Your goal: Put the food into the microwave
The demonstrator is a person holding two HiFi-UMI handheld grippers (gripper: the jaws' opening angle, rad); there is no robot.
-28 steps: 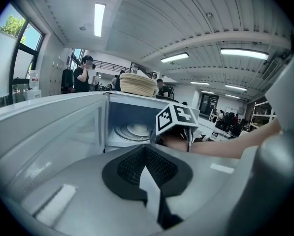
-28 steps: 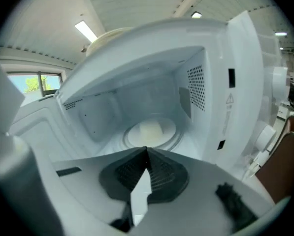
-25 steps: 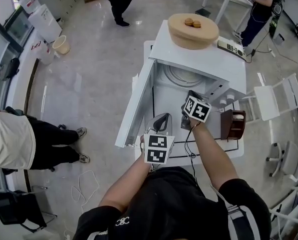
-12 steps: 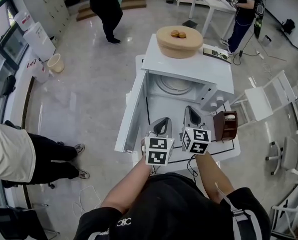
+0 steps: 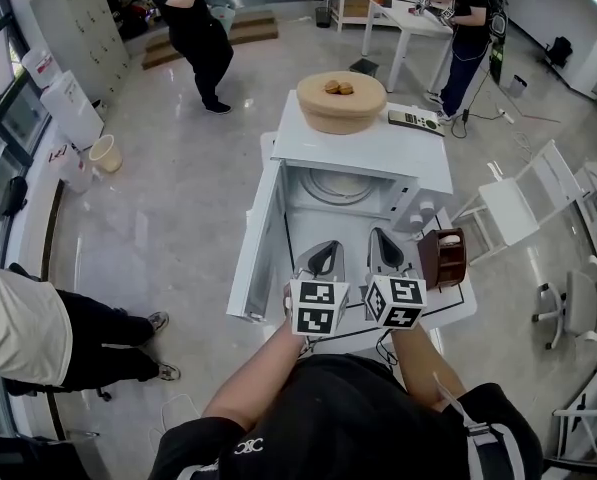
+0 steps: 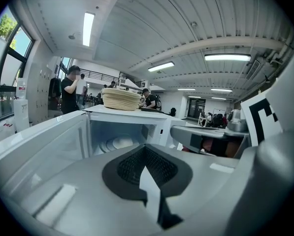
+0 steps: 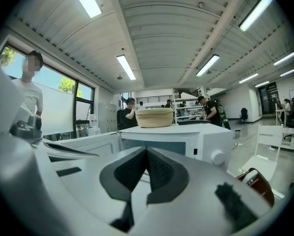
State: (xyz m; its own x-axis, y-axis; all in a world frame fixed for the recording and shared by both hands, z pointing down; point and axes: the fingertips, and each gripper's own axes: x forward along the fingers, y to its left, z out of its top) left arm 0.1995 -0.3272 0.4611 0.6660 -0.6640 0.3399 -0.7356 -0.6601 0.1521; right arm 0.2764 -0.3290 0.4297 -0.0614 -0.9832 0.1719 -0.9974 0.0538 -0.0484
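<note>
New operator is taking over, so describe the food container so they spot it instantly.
Find the white microwave standing open mid-room. On its roof sits a round tan basket holding two small brown pieces of food; its only neighbour up there is a flat rectangular device.

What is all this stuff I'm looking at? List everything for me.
microwave: one, white, door open, on the table
table: one, white, centre
basket: one, tan, on top of the microwave
food pieces: two, brown, in the basket
flat device: one, white, beside the basket
container: one, brown, on the table right of the microwave
chairs: two, white, right
bystanders: three, around the room
left gripper: grey, shut, empty, facing the open microwave
right gripper: grey, shut, empty, alongside
</note>
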